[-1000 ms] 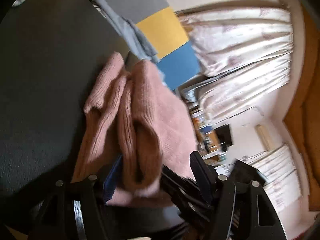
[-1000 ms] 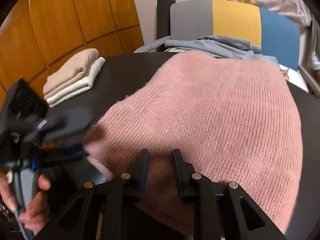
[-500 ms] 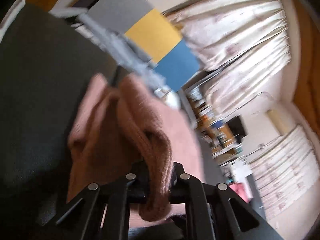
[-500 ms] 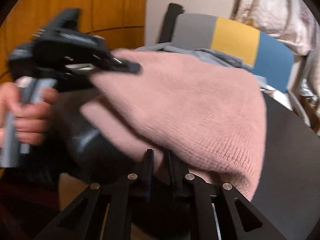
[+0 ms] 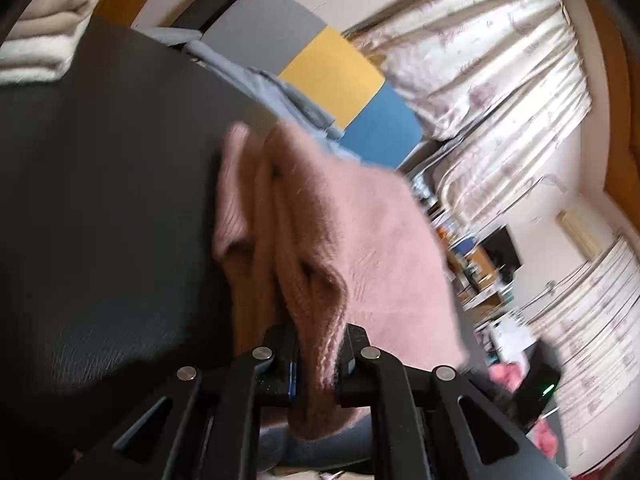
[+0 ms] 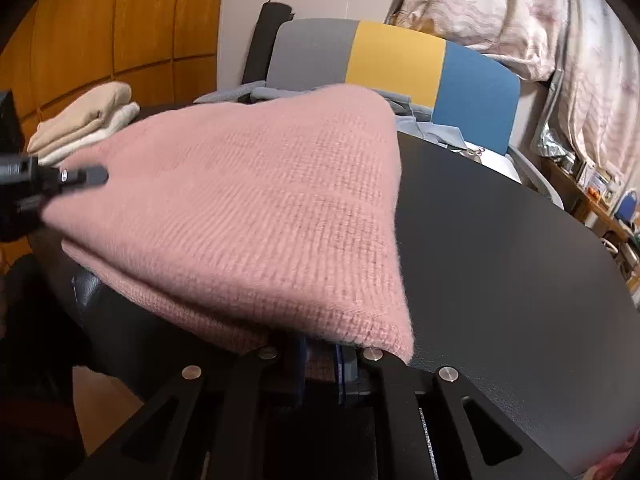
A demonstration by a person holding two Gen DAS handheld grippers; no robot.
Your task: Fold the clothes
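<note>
Both fingers (image 5: 294,354) pinch pink sweater (image 6: 256,208) — clamped tight.

Landmark: chair (image 6: 394,60) with a grey, yellow and blue backrest, behind the far edge of the dark round table (image 6: 500,240). Left of the chair, a pale wall strip (image 6: 240,20), then orange wood panelling (image 6: 112,28). Right of and above the chair, pale patterned curtains (image 6: 500,8), daylit. Lower right of the chair, cluttered shelves (image 6: 600,196). Grey-blue cloth (image 5: 288,100) draped at the chair's base.
</note>
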